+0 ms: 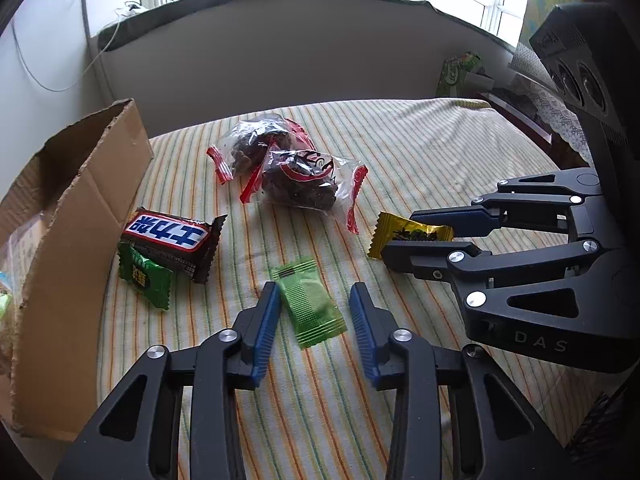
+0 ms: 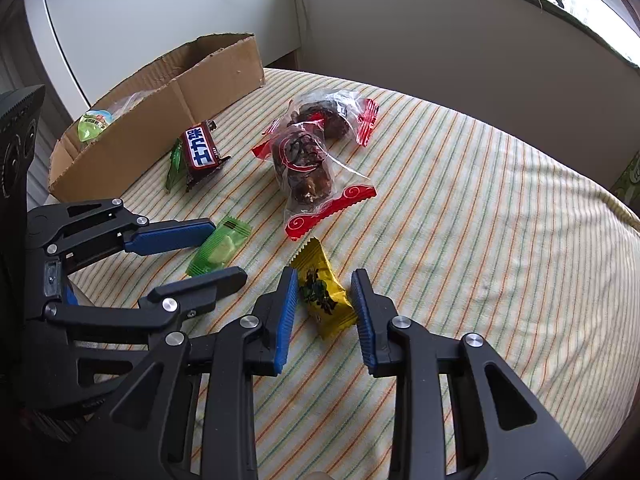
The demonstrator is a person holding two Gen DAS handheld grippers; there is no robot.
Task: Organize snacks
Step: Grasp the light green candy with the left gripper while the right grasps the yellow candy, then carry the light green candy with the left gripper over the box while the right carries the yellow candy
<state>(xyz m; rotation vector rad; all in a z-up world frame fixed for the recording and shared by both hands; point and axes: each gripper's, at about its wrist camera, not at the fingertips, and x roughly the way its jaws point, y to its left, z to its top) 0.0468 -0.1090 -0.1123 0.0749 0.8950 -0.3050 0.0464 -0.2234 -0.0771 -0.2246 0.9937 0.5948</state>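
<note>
On striped cloth (image 1: 400, 140) | left tongs (image 1: 314, 296) straddle crinkly green sachet (image 1: 312, 304), unclenched; right tongs (image 2: 325, 280) likewise, yellow sachet (image 2: 324, 292)

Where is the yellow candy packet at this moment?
The yellow candy packet lies on the striped cloth between the fingers of the right gripper, in front of the red-trimmed clear snack bags and to the right of the light green packet.

"DAS" on the right claw (image 1: 416, 238) (white letters).
</note>
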